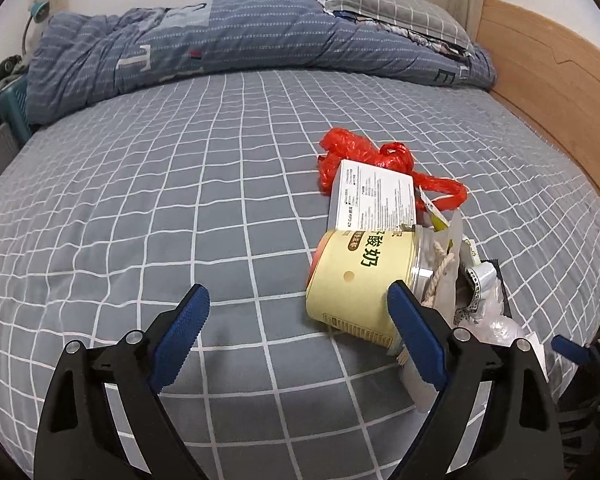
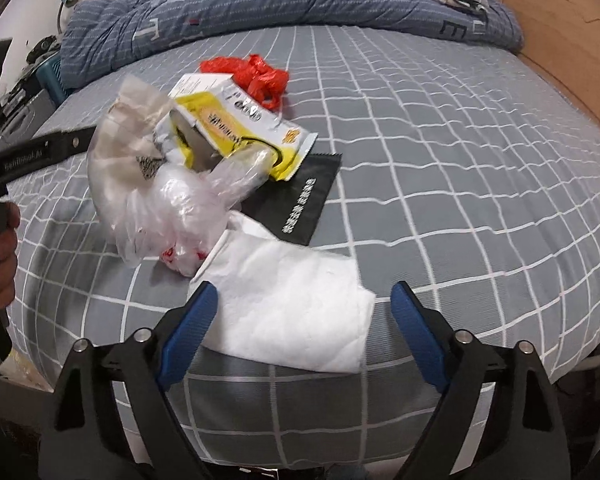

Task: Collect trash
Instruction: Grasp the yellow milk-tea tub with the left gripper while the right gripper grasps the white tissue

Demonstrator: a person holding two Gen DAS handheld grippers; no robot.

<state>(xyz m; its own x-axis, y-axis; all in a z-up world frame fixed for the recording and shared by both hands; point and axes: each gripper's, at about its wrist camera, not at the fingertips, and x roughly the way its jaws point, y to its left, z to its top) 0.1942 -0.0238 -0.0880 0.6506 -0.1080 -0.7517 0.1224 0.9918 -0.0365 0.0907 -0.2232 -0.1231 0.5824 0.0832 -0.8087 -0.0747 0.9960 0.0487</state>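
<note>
Behind the right tongs (image 2: 304, 304) lies a white tissue (image 2: 296, 312) — perhaps unseen leftward.

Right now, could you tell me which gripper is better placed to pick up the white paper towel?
The right gripper. Its open jaws already straddle the near end of the white paper towel, while the left gripper sits open beside the yellow yogurt tub.

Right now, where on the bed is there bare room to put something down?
The sheet is bare from the folded quilt down to the left gripper, left of the yellow tub. It is also bare between the red bag and the headboard. It is crowded around the tub, white box, clear bags and tissue.
</note>
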